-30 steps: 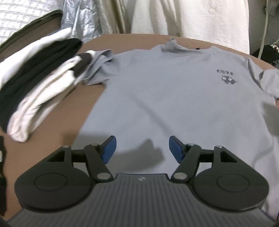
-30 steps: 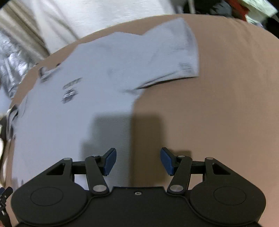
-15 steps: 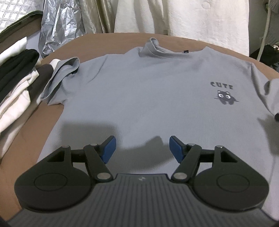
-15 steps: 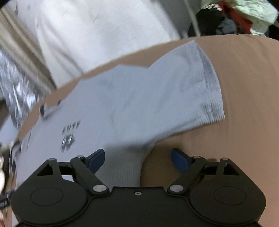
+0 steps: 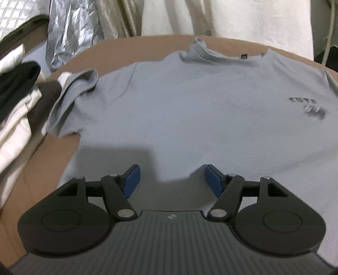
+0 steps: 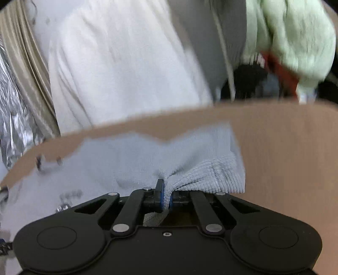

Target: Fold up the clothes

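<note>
A light grey T-shirt lies face up on a brown table, collar at the far edge, with a dark print on its chest. Its left sleeve is crumpled against a stack of clothes. My left gripper hovers open over the shirt's lower body, nothing between its blue pads. In the right wrist view the shirt bunches toward my right gripper, which is shut on a pinch of the fabric near the right sleeve.
Folded white, black and brown clothes are stacked at the left of the table. Silver foil and pale hanging cloth stand behind the far edge. Bare table spreads right of the sleeve; green and red items lie beyond.
My right gripper opened wide, moved in over the sleeve area and closed on the fabric. My left gripper drifted over the shirt's lower body, staying open.
</note>
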